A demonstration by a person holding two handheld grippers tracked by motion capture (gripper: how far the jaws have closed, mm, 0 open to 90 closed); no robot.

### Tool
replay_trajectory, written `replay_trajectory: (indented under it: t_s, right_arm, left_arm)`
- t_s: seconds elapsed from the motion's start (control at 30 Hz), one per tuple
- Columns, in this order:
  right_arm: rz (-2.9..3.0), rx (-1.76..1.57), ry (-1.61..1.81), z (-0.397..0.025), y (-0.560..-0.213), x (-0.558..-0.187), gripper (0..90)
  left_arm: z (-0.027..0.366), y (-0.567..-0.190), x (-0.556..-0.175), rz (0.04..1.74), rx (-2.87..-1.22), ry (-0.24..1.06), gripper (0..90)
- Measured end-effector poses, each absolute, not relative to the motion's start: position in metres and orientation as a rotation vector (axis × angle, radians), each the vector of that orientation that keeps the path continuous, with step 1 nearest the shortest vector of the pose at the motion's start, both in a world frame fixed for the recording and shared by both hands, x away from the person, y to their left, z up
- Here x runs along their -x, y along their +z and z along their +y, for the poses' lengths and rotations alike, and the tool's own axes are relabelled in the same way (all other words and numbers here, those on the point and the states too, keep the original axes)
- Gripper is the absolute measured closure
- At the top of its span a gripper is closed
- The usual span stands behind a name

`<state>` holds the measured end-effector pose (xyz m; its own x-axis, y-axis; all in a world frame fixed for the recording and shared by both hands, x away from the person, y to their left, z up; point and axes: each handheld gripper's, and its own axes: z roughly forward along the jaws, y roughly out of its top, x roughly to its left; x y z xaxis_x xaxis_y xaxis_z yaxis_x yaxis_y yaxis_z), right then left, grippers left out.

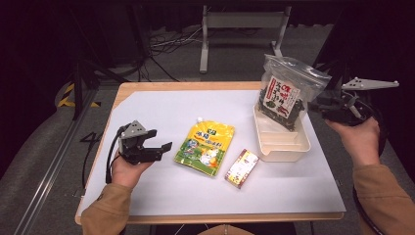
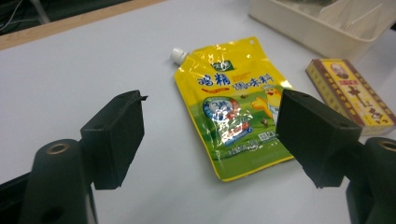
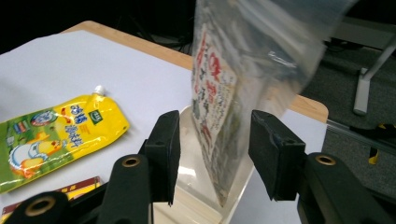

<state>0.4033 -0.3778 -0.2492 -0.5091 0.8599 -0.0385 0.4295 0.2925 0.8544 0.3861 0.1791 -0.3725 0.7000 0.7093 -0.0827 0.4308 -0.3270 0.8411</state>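
One clear seaweed bag [image 1: 286,93] stands upright in the cream tray [image 1: 284,144]. In the right gripper view the right gripper [image 3: 214,149] straddles its lower edge, jaws spread, pads not visibly touching. The high view shows the left gripper [image 1: 157,139], jaws spread wide, empty, left of the tray. One yellow spouted pouch [image 1: 205,147] with Chinese lettering and one small red-yellow box [image 1: 241,168] lie between them.

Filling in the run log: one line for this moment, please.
right gripper: open, jaws astride seaweed bag standing in tray | left gripper: open, above yellow pouch
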Motion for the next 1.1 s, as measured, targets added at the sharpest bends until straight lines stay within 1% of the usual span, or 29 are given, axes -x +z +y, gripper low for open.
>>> replay_trajectory:
  t_s: [0.23,0.37,0.57,0.73,1.0,1.07,1.1]
  right_arm:
    - [2.146,-1.072,1.172,-0.359,-0.244,-0.401,52.2]
    - [2.208,-1.025,1.185,-0.342,-0.244,-0.406,50.3]
    - [2.294,-0.953,1.197,-0.315,-0.242,-0.416,48.9]
    - [2.350,-0.906,1.210,-0.293,-0.247,-0.428,48.5]
    - [2.441,-0.872,1.210,-0.257,-0.260,-0.449,47.2]
    - [2.448,-0.874,1.209,-0.254,-0.262,-0.451,47.2]
    - [2.470,-0.876,1.203,-0.247,-0.267,-0.457,47.2]
  left_arm:
    - [0.176,-0.375,-0.387,0.865,-2.000,0.351,24.1]
    - [0.175,-0.376,-0.388,0.855,-2.017,0.329,24.1]
    - [0.178,-0.378,-0.388,0.881,-1.997,0.292,21.8]
    - [0.180,-0.380,-0.387,0.886,-1.990,0.284,20.7]
    - [0.183,-0.386,-0.385,0.905,-1.995,0.288,21.3]
    - [0.183,-0.387,-0.384,0.906,-1.989,0.285,21.5]
    - [0.186,-0.389,-0.384,0.902,-1.985,0.274,22.8]
